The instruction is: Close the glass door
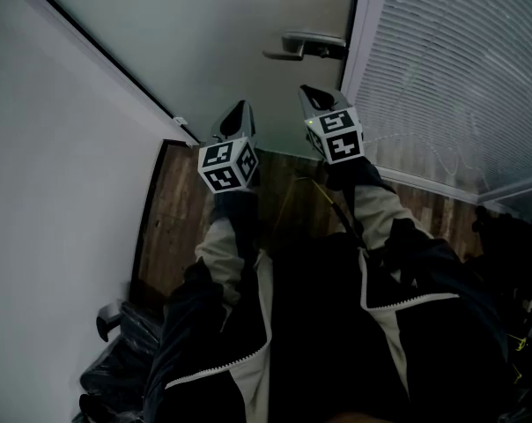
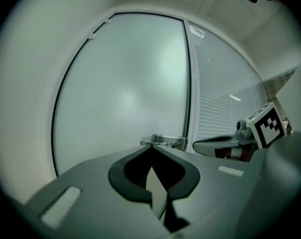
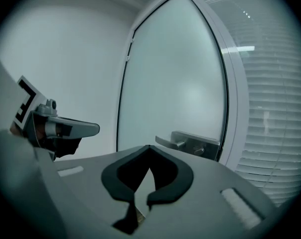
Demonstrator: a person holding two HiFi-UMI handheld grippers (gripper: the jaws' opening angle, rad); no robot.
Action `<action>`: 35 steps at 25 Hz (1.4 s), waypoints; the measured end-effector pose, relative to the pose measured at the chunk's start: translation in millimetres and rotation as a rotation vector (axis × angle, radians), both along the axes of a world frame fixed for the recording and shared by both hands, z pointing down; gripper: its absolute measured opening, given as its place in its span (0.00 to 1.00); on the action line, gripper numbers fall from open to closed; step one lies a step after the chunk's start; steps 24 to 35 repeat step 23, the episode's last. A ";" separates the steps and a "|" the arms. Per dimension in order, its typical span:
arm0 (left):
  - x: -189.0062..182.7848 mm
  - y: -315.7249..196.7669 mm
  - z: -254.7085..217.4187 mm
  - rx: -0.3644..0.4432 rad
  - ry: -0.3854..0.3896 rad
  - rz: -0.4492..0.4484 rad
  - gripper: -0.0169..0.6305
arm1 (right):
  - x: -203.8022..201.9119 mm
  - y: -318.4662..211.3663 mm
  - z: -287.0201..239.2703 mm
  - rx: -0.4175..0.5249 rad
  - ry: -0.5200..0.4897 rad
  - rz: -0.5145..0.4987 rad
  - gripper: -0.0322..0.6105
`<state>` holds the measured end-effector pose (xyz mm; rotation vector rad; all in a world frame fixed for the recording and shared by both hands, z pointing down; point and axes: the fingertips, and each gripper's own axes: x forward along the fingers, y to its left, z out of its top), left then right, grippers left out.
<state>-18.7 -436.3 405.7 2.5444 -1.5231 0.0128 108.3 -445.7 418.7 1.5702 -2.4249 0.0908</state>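
Frosted glass door (image 1: 204,33) with lever handle (image 1: 306,46); left gripper (image 1: 240,115) and right gripper (image 1: 316,100) fingers together, empty

Person wore a dark jacket (image 1: 314,324) with pale beige panels and 2 white zip lines; the sleeves (image 1: 220,252) were beige toward the cuffs. The left gripper (image 1: 239,106) and right gripper (image 1: 310,91) were grey, each bearing 1 white cube (image 1: 227,166) with black square markers.
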 end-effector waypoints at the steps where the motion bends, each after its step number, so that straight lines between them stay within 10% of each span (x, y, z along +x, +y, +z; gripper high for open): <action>1: 2.1 0.0 -1.0 0.002 -0.003 0.002 0.03 | 1.5 0.3 -0.1 -0.002 0.007 0.004 0.05; 35: 9.6 1.7 5.5 -0.013 -0.013 0.028 0.03 | -7.6 4.1 10.4 -0.043 0.016 -0.022 0.05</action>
